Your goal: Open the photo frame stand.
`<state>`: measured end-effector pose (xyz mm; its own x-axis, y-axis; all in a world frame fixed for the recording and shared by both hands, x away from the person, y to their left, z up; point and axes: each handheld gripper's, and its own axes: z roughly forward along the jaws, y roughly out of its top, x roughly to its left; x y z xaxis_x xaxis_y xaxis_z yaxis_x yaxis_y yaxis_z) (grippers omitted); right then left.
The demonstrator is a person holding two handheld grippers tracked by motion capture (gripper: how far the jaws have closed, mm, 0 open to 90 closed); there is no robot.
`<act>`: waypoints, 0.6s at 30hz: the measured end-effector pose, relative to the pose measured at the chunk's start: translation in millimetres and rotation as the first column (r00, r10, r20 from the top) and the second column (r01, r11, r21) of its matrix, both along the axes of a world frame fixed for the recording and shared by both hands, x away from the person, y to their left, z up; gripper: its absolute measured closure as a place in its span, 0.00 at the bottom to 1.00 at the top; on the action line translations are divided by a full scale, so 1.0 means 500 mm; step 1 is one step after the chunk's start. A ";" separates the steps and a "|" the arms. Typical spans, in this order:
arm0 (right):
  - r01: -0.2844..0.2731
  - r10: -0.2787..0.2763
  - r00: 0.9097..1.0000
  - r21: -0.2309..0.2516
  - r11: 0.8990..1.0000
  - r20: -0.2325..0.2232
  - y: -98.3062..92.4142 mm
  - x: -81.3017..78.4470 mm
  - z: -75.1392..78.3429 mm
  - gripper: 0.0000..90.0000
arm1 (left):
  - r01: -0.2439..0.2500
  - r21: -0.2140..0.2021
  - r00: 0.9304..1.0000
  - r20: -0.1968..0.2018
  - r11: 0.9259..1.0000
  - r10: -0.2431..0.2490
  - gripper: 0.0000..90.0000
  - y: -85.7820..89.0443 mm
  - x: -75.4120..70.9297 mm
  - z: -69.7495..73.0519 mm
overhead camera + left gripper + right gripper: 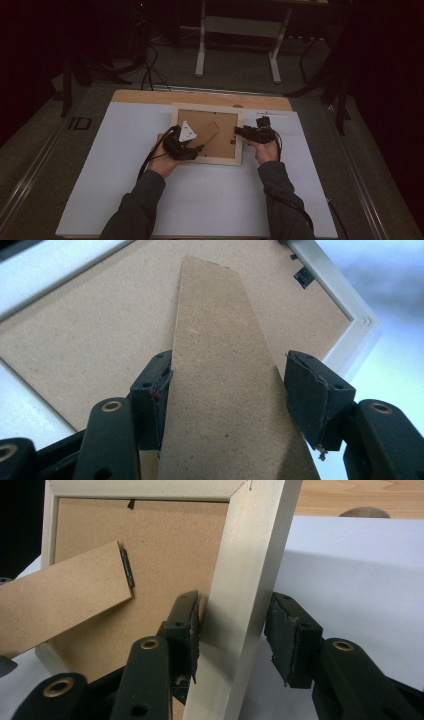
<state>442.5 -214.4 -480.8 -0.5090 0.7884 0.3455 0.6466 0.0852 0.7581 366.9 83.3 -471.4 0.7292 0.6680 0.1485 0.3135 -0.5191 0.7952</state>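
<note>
The picture frame (207, 133) lay face down on the white sheet on the counter (125, 165), near the far middle. On the left, the left gripper (192, 148) had its fingers (155, 390) apart around the brown stand flap (225, 380) on the frame's back; one finger touched the flap's edge, the other stood a little off. On the right, the right gripper (239, 131) had its fingers (187, 625) apart around the frame's side rail (240, 605). It looked like the flap was already lifted, and standing the frame up was left. No words could be read anywhere.
</note>
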 end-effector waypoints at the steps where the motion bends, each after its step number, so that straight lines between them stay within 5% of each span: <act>1: 0.001 -0.001 1.000 0.002 1.000 0.000 0.000 0.000 0.000 0.64 | -0.003 -0.012 1.000 -0.011 1.000 0.003 0.46 0.001 0.001 0.000; 5: 0.005 -0.005 1.000 0.010 1.000 0.000 -0.001 -0.002 -0.003 0.64 | -0.011 -0.095 0.997 -0.080 0.995 0.003 0.48 0.014 0.013 -0.001; 9: 0.007 -0.007 1.000 0.018 1.000 0.004 -0.003 -0.004 -0.005 0.64 | -0.024 -0.210 0.986 -0.169 0.977 -0.012 0.50 0.029 0.026 -0.001; 11: 0.009 -0.009 1.000 0.020 1.000 0.005 -0.003 -0.004 -0.006 0.64 | -0.028 -0.268 0.973 -0.228 0.963 -0.035 0.50 0.038 0.036 -0.002; 13: 0.008 -0.008 1.000 0.020 1.000 0.008 -0.002 -0.005 -0.005 0.64 | -0.035 -0.313 0.952 -0.300 0.949 -0.064 0.48 0.043 0.047 -0.009; 16: 0.006 -0.006 1.000 0.017 1.000 0.012 -0.002 -0.006 -0.004 0.64 | -0.049 -0.293 0.928 -0.367 0.955 -0.065 0.47 0.041 0.054 -0.021; 18: 0.005 -0.005 1.000 0.019 1.000 0.021 -0.002 -0.007 -0.003 0.64 | -0.049 -0.272 0.924 -0.377 0.961 -0.059 0.51 0.040 0.055 -0.024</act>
<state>438.9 -215.4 -482.3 -0.5120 0.7845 0.3499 0.6312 0.0673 0.7727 394.1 103.4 -483.5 0.6972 0.6391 -0.3247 0.6162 -0.3028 0.7270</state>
